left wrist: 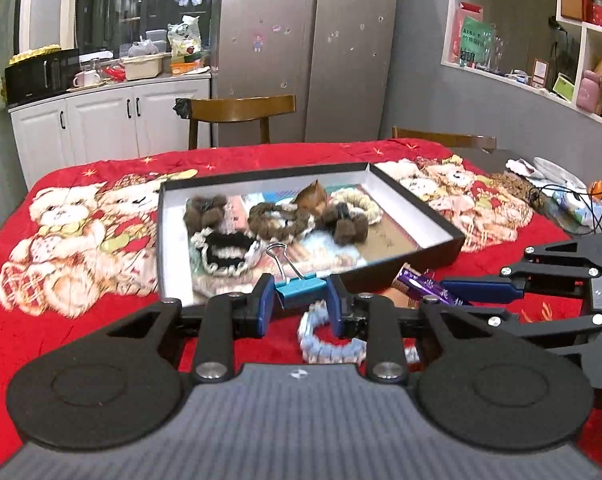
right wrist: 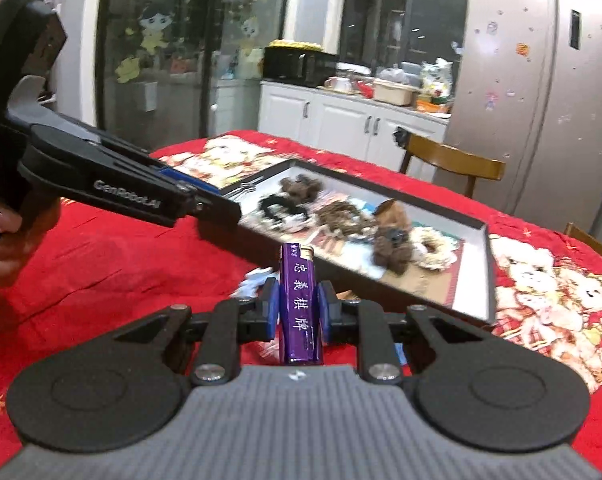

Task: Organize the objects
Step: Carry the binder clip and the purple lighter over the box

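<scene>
My left gripper [left wrist: 300,304] is shut on a blue binder clip [left wrist: 299,290], held at the near edge of a shallow black tray [left wrist: 417,204] with a white inside. The tray holds several knitted and furry hair ties [left wrist: 279,218] and a brown hair claw [left wrist: 311,198]. My right gripper [right wrist: 299,308] is shut on a purple lighter [right wrist: 299,304], held just in front of the tray [right wrist: 487,264]. The right gripper and lighter [left wrist: 429,286] also show in the left wrist view at the right. A light blue scrunchie [left wrist: 321,340] lies on the red cloth below the left gripper.
The table is covered by a red cloth with teddy bears [left wrist: 73,232]. Wooden chairs [left wrist: 241,114] stand at the far side. Cables and small clutter [left wrist: 573,196] lie at the table's right edge. A fridge and white cabinets stand behind.
</scene>
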Motion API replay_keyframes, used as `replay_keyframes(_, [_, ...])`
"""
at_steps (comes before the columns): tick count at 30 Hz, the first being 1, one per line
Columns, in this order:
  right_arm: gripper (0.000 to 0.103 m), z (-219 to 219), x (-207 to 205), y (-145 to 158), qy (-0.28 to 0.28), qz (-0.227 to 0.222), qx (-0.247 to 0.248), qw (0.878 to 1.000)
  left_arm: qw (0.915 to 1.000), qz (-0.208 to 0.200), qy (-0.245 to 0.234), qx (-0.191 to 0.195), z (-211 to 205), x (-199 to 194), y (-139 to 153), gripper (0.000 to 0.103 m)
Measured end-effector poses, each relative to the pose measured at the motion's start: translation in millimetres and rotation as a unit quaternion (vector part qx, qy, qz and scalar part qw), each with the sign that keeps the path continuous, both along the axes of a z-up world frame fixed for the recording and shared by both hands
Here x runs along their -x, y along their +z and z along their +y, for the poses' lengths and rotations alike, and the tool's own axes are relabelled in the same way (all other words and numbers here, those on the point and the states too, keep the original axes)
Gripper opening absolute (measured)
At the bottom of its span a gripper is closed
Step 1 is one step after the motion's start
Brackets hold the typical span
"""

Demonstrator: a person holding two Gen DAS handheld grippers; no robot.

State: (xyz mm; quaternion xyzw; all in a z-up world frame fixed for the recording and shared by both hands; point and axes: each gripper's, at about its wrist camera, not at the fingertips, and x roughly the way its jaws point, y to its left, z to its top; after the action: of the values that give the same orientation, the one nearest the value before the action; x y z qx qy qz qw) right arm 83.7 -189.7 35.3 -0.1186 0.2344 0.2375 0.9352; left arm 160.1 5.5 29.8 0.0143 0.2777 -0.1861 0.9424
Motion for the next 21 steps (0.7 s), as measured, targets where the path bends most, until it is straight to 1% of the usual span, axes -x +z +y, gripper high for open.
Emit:
replay_keyframes(7, [0.024,-16.9,-34.6,6.4,-0.048,-0.012,-0.007,0.999,0.9999,-0.004,0.009,-0.008,-16.8,-36.1,-0.6,0.033])
replay_keyframes(11, [0.024,-26.2,-58.8,12.2,-0.073,-0.02,-0.015,0.997,0.9998,0.003,0.02,-0.009,-23.3,-64.1,-6.0,0.033])
replay_keyframes(16, [0.024,-32.8,-93.4,13.9,-0.096,-0.015,-0.029,0.995,0.9991,0.01,0.041,-0.002,-28.3,-98.6,-12.5,0.033])
replay_keyframes(21, [0.024,-31.9,-119.1,10.2,-0.112,-0.01,-0.027,0.993,0.9983,0.019,0.055,0.003,-32.3,-126.8,-18.1,0.033])
